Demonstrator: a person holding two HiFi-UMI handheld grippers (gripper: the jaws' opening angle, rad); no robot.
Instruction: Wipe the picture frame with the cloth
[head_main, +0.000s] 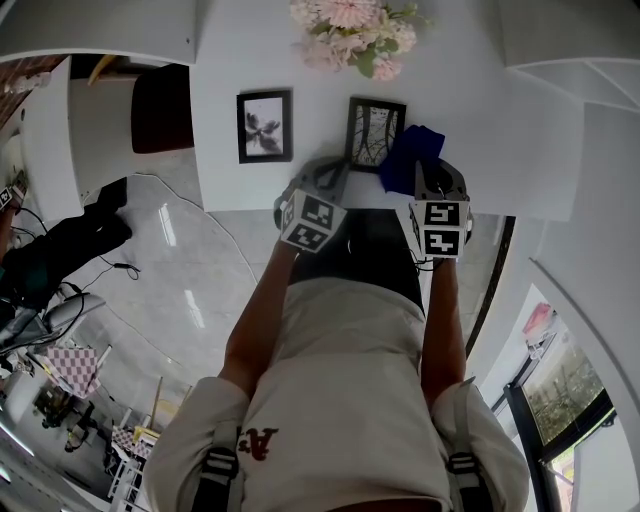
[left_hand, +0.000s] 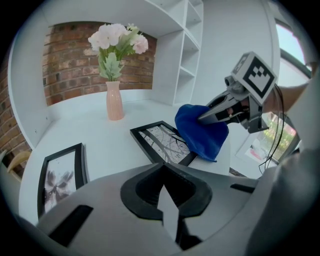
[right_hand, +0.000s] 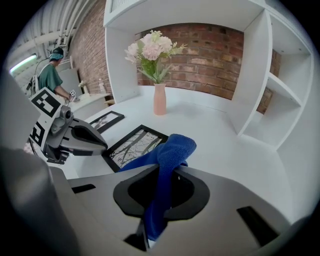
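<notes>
The white tabletop (head_main: 520, 150) carries the picture frame (head_main: 373, 132), which lies flat close to the near edge, right of a second frame (head_main: 265, 125). We judge the picture frame to be light and stiff. Its face is probably glazed, so fragile, and it may slide on the smooth top. We would steady it by the black border, not the face. The blue cloth (right_hand: 170, 147) is soft and limp, and it droops over the frame's right side. Our right tongs (right_hand: 160, 200) are clenched on a bunched fold of it. Our left tongs (left_hand: 167, 202) are closed on nothing, just on the near side of the frame.
</notes>
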